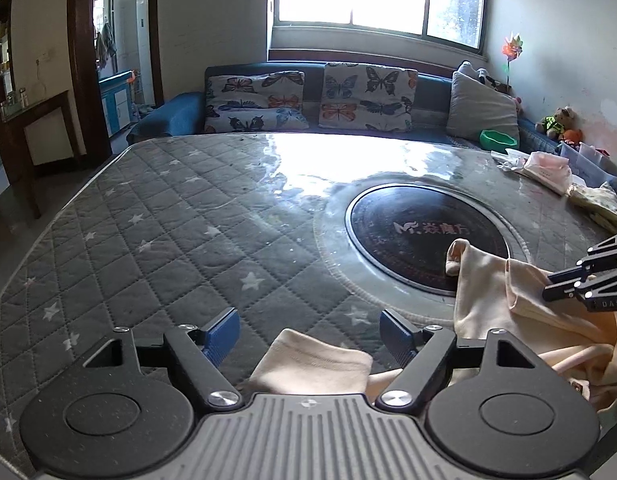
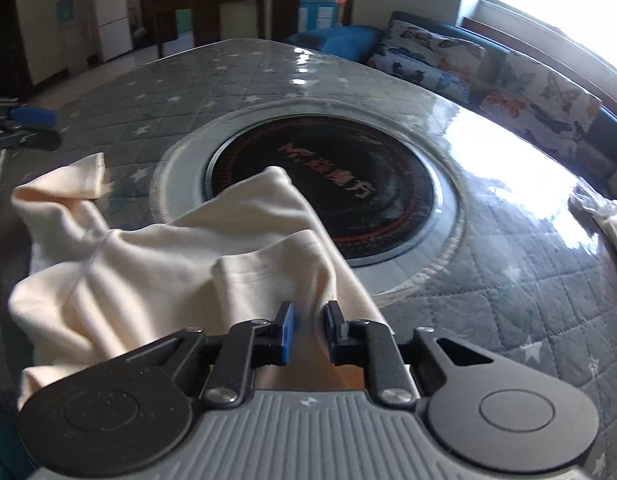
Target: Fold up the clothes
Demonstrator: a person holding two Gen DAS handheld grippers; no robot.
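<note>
Two grippers: working one cream garment point(image 2: 156, 256) on a quilted star-print table cover point(image 1: 156, 216).
Left gripper point(image 1: 310, 338): blue pads spread wide, gripping nothing, a cream cuff lying between them.
Right gripper point(image 2: 308, 330): pads nearly together, pinching a raised fold of the garment.
Garment: bunched at the near table edge, one corner draped over the round black inset cooktop point(image 2: 348, 176).
Background: butterfly-print cushions point(image 1: 364, 96) along a blue sofa.

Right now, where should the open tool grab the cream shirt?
Grab the cuff end of the cream shirt lying flat between the left tool's open fingers, coming straight forward and down. The right tool already pinches a bunched fold.
</note>
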